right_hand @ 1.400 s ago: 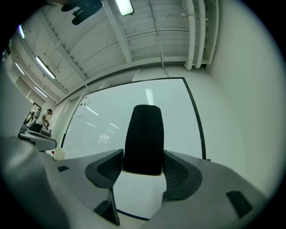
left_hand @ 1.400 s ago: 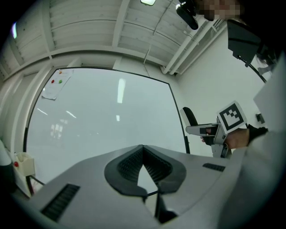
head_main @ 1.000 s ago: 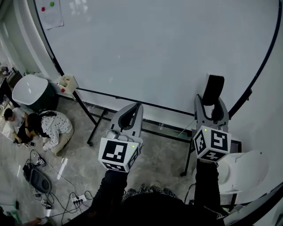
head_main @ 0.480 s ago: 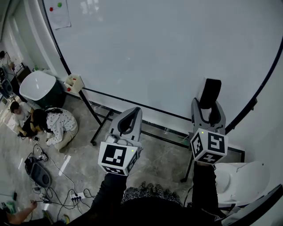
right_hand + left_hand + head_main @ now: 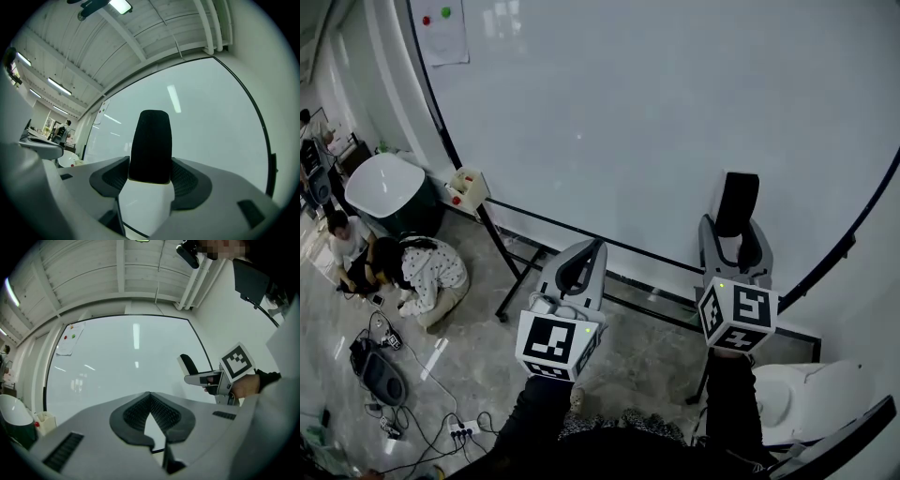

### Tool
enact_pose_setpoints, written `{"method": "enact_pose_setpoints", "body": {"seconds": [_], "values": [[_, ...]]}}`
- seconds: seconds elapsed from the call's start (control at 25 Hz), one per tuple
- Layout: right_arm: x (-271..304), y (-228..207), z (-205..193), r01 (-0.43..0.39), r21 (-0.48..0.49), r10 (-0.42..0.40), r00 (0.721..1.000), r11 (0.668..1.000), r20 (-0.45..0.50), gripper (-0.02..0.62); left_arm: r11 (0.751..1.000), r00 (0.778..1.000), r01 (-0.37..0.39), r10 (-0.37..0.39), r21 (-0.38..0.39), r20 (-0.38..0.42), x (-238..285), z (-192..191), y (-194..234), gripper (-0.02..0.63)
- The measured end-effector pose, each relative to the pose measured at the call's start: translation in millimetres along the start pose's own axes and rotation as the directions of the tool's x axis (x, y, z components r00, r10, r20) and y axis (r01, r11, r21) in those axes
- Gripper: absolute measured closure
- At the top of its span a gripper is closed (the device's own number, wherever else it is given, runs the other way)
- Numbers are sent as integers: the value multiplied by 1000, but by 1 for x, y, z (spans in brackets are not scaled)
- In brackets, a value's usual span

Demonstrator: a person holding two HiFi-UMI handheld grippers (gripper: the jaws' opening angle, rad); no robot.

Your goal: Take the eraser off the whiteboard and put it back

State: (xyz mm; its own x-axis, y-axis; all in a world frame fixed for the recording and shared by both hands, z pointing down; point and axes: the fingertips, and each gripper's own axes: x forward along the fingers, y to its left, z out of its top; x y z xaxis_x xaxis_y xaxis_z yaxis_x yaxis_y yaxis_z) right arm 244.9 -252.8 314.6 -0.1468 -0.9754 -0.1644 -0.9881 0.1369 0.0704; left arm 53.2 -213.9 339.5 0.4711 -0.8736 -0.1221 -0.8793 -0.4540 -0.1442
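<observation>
The eraser point(image 5: 737, 199), with a white body and a black felt face, stands upright between the jaws of my right gripper point(image 5: 734, 234), which is shut on it. It is held in front of the lower right part of the whiteboard point(image 5: 656, 112); whether it touches the board I cannot tell. In the right gripper view the eraser point(image 5: 150, 140) rises out of the right gripper point(image 5: 150, 165). My left gripper point(image 5: 592, 249) is shut and holds nothing, lower and to the left. In the left gripper view its jaw tips meet point(image 5: 150, 397), and the eraser point(image 5: 189, 364) shows at the right.
A sheet with magnets point(image 5: 442, 28) hangs at the board's top left. A small marker box point(image 5: 467, 187) sits at its lower left corner. On the floor are the stand's legs point(image 5: 511, 272), a white tub point(image 5: 384, 192), a crouching person point(image 5: 427, 272), cables point(image 5: 459, 429) and a white seat point(image 5: 806, 394).
Both grippers have drifted a little to the left along the lower part of the board. The right one still grips the eraser. The left one stays shut.
</observation>
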Motion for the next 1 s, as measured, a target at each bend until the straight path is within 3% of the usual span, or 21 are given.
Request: {"method": "enact_pose_setpoints", "body": {"seconds": [0.36,0.6,1.0], "values": [[45,64,20,49,-40,-47,998,998,29,316,997,997,66,-67,33,45,12,13,82,601],[74,104,35,77,-45,-75,996,996,46,316,991,988,136,-137,8,72,24,18,128,601],[113,158,61,80,-99,-73,995,992,73,316,978,967,204,-209,51,144,48,54,174,601]]}}
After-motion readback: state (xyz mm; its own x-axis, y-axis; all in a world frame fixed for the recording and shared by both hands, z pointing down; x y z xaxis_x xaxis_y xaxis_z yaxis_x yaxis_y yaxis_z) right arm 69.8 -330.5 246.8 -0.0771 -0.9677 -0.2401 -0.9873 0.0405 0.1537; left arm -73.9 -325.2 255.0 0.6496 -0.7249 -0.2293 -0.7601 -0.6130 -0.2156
